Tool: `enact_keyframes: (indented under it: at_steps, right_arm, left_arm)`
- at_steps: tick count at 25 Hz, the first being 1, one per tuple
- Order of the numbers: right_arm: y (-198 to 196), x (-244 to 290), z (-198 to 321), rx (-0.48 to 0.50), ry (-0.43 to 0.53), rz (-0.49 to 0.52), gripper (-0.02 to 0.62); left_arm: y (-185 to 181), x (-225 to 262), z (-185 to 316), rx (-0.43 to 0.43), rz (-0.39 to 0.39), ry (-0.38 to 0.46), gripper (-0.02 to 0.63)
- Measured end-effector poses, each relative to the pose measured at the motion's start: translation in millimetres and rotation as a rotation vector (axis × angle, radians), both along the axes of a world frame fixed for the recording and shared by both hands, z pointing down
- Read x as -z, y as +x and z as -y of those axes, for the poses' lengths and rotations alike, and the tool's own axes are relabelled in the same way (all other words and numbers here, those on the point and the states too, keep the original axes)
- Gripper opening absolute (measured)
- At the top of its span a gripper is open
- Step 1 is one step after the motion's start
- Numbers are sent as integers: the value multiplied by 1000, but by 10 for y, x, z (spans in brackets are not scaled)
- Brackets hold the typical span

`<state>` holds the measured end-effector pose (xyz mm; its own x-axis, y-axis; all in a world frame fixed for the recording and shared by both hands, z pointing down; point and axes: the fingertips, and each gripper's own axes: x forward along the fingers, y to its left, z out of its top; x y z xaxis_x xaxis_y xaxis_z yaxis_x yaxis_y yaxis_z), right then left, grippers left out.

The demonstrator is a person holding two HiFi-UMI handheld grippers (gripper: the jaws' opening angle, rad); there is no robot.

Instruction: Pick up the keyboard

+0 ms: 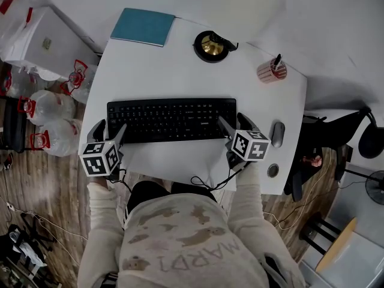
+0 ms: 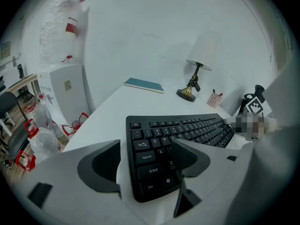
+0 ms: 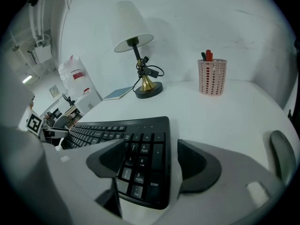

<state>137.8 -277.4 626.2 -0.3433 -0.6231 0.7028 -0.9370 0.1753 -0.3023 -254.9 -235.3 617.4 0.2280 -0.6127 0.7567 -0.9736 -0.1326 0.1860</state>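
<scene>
Endwise, keyboard point(image 1: 171, 120) occupies left claw point(image 1: 111, 128), right claw point(image 1: 235, 121).

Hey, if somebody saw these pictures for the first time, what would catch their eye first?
Most likely the black keyboard lying across the middle of the white table, with the left gripper and the right gripper open over its two ends, a corner between each pair of jaws. Behind it, a teal notebook, a lamp and a pink pen cup stand out toward the far side.
</scene>
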Motion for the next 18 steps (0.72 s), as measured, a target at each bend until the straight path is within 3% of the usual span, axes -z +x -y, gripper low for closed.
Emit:
enact_keyframes:
  at_steps: [9, 18]
  right_arm:
    - [-30, -40, 17, 11, -10, 42, 348]
    - [-56, -40, 16, 11, -24, 42, 334]
  left_arm:
    - [42, -89, 4, 24, -60, -34, 324]
    - [53, -93, 1, 35, -63, -49, 316]
